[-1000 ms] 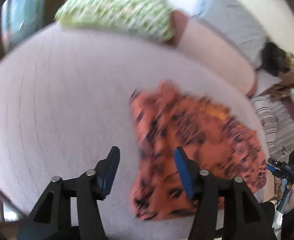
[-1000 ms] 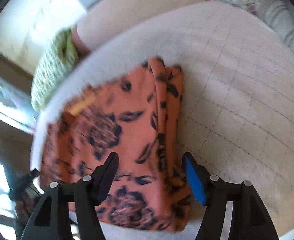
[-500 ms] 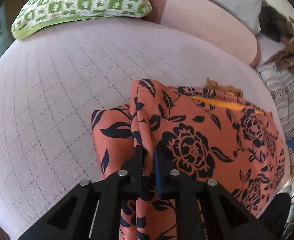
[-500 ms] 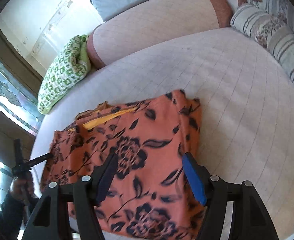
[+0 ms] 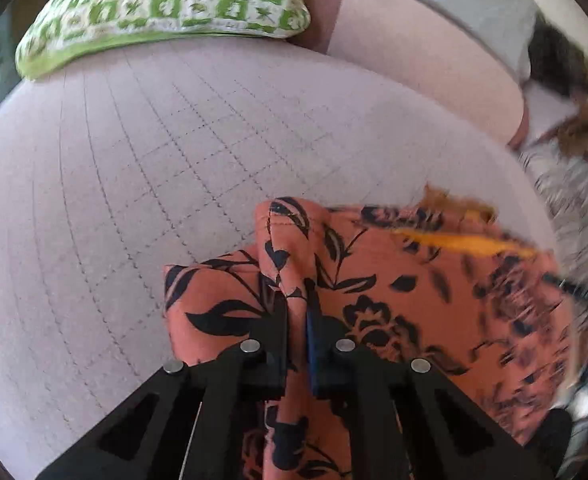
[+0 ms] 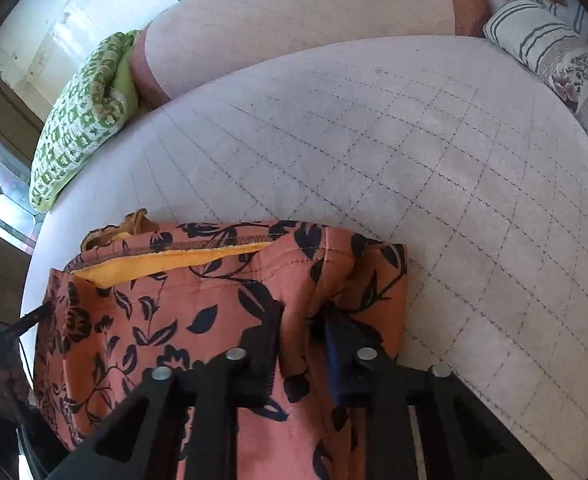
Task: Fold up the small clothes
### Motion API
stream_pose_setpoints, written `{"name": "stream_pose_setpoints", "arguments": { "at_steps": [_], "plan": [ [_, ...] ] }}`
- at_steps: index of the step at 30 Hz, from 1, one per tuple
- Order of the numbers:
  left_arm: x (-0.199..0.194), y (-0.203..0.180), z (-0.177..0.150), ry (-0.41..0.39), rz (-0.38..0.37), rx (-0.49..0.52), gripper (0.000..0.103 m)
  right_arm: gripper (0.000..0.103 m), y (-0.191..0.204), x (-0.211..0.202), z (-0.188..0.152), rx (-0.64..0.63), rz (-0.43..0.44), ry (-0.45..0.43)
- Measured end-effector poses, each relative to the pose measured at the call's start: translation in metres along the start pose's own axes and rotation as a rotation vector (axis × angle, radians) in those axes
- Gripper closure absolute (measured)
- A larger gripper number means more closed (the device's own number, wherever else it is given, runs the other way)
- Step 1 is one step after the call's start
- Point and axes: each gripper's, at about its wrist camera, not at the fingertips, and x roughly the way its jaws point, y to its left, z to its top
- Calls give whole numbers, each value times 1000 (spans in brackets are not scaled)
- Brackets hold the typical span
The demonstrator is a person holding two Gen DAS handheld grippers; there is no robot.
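Note:
An orange garment with a black flower print (image 5: pixel 413 300) (image 6: pixel 174 320) lies partly folded on the quilted pale bed (image 5: pixel 134 160), its yellow lining showing at the far edge. My left gripper (image 5: pixel 295 304) is shut on a raised fold at the garment's left side. In the right wrist view my right gripper (image 6: pixel 301 312) has its jaws closing, and a ridge of the cloth near the garment's right edge is pinched between its pads. The left gripper and the hand holding it show dimly at that view's left edge.
A green checked pillow (image 5: pixel 162 4) (image 6: pixel 82 120) and a pink bolster (image 5: pixel 413 52) (image 6: pixel 294 20) lie along the far side of the bed. Striped and flowered cushions (image 6: pixel 553 56) sit at the right. Bare quilt stretches beyond and right of the garment.
Both grippers came down onto the garment. The left one shut on a fold first, then the right one, open half a second ago, closed on the cloth.

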Motion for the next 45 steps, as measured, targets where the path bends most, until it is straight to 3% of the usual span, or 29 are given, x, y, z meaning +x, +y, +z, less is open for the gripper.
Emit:
{"name": "stream_pose_setpoints", "arguments": {
  "at_steps": [5,8,11,13,14,16,17,18,19,21,22,23,27,28,29,30,31,35,38,39,40,42,45],
  "plan": [
    [-82,-7,-15,-179,-12,-14,97,97,10,-55,-1,-2,28,-99],
    [-112,2,-34,-214,-8,-49,96,97,16,-89,-6,-8,46,-151],
    [-73,21,-39,-166,56,-61,95,97,9,-74,-6,4,65,-121],
    [-36,35,-36,-93,94,-95,94,96,-10,-41,-10,58,10,-66],
    [-21,46,-36,-55,70,-133,91,96,-21,-26,-14,103,3,-22],
    [-26,50,-33,-99,47,-151,89,95,-36,-8,-24,163,38,19],
    [-30,51,-30,-103,50,-153,72,94,-37,-13,-25,162,53,-6],
    [-35,51,-28,-114,57,-149,61,92,-37,-21,-25,159,72,-36],
    [-41,51,-27,-134,70,-140,51,84,-37,-28,-24,151,81,-58],
    [-47,52,-22,-157,66,-133,51,66,-36,-41,-19,132,72,-96],
    [-48,51,-19,-156,49,-129,51,42,-34,-45,-15,129,82,-104],
    [-47,48,-16,-146,32,-115,51,28,-31,-48,-12,119,93,-115],
    [-28,27,-13,-107,57,-13,51,28,-17,-35,1,53,68,-100],
    [-20,25,-12,-93,56,-10,56,30,-16,-28,3,44,54,-78],
    [-14,24,-10,-79,65,-6,86,45,-16,-17,4,37,36,-41],
    [-12,23,-9,-67,92,5,99,69,-17,-8,5,36,30,-6],
    [-15,21,-9,-77,98,3,99,98,-15,-4,6,36,26,16],
    [-53,16,-11,-219,130,38,99,99,5,-53,14,-19,20,-128],
    [-14,41,-6,-112,137,-50,98,98,-26,-26,25,69,-44,-91],
    [-6,46,-7,-94,125,-73,98,97,-40,-9,22,138,25,-39],
    [-5,46,-7,-105,123,-67,97,96,-46,-1,17,182,47,-15],
    [-10,39,-9,-139,155,-18,92,94,-46,-7,9,179,48,-75],
    [-14,34,-12,-128,162,-16,88,84,-40,-18,5,159,20,-74]
  ]
}}
